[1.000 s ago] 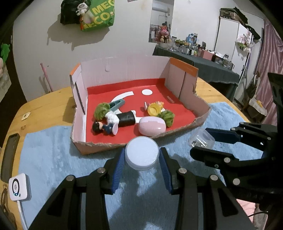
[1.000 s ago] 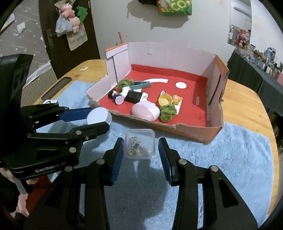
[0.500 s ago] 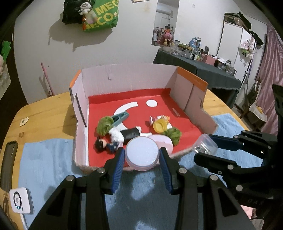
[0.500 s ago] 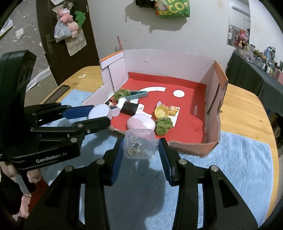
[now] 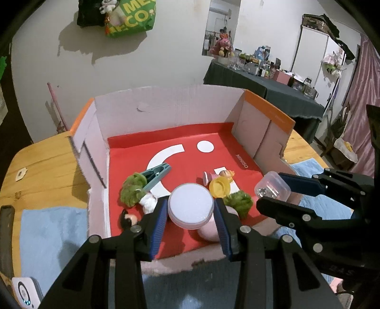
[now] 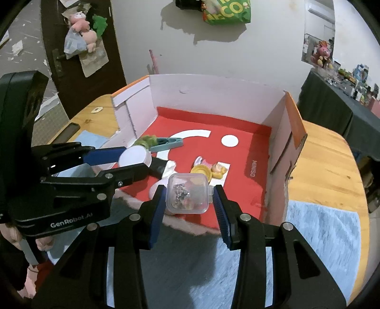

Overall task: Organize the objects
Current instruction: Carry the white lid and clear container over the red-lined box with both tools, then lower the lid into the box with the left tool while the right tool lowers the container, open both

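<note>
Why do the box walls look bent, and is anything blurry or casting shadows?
Both wrist views are fisheye, so the cardboard box bows and corners go black. Left view: sharp; the wall bag throws a hard shadow. Right view: sharp centre, the blue mat smears slightly.

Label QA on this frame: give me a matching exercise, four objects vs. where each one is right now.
Things:
1. round white jar
2. clear plastic box
3. teal clip
4. white device

Places:
A. lying on the red floor of the cardboard box
B. on the table outside the cardboard box, near left
C. clamped in the left gripper
D. clamped in the right gripper

Pairs: 1-C, 2-D, 3-A, 4-B
</note>
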The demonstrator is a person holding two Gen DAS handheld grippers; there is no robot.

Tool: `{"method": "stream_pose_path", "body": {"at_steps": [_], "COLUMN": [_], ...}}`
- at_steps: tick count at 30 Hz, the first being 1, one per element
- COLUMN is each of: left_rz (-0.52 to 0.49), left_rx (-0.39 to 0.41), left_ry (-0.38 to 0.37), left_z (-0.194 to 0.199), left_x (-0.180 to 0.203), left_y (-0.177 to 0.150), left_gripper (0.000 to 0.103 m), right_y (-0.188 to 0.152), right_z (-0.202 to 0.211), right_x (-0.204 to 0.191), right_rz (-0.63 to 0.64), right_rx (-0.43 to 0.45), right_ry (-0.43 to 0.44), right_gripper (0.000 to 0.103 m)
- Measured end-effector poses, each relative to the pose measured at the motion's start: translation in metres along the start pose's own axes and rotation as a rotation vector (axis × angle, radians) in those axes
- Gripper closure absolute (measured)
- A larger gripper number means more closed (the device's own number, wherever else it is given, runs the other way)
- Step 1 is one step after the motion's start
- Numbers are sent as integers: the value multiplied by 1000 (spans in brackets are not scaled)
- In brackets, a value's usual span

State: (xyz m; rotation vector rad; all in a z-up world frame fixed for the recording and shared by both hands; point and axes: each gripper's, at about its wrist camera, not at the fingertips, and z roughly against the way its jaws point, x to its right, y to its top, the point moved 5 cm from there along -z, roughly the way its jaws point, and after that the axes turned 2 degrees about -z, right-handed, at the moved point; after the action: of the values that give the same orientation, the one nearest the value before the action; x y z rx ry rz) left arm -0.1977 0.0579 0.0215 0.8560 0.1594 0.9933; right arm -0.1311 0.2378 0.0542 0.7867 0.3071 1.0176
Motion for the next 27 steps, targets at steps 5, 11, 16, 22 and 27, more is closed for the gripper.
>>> {"method": "stream_pose_path", "body": {"at_steps": [5,11,16,22,27], "left_rz": [-3,2,15,35,37], "left_rx": [-26,-80,-123,-158,-187], "left_ry": [-10,-40,-47,-52,-50], "left_z": [-17,-42,-60,-73,-83], "left_x": [-3,-5,-10,-16,-18], "left_y": [13,25,27,28,27], "left_gripper": [61,61,61,61,61], "right_y": [9,17,22,29,34], "right_z": [-13,-33,-47,-61,-71], "right_x": [13,25,33,40,44], "right_rz": [-12,-25,-32,-55,-67], "right_rx": [-21,-63,-91,-121,-154], "right_ry": [-16,-20,-34,-36,-46], "right_gripper": [65,65,65,65,65]}}
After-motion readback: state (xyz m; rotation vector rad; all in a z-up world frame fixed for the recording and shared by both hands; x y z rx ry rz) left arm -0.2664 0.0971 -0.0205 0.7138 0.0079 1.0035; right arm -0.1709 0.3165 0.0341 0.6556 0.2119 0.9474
